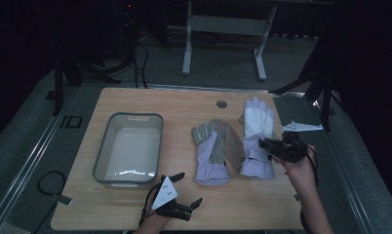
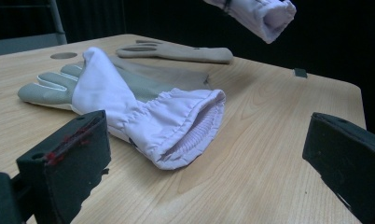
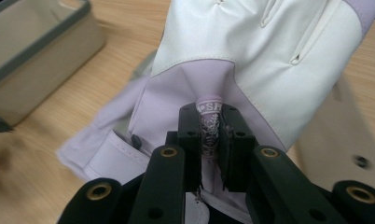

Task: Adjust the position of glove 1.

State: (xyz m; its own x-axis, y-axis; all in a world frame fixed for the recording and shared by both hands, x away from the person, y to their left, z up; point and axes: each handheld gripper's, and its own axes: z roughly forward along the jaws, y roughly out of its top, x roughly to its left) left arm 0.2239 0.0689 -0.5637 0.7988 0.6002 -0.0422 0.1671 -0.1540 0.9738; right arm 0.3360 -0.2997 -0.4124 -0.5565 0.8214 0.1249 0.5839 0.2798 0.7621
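left claw (image 1: 182, 189) gapes idle at the near desk (image 1: 262, 204) edge; right claw (image 3: 212, 140) pinches the right glove (image 1: 257, 131) at its wrist tab.
bin (image 1: 129, 148) lies far left, across the other glove (image 1: 211, 153); the held glove's fingers point away from the person.

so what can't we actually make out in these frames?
- Held glove: the right gripper covers the strap it pinches; its lettering is cut short in the right gripper view.
- The same glove in the left gripper view: cuff alone, the rest cut by the top edge.
- Lying glove: fingertips behind its own cuff.
- Bin: cut by the right gripper view's edge, blurred.
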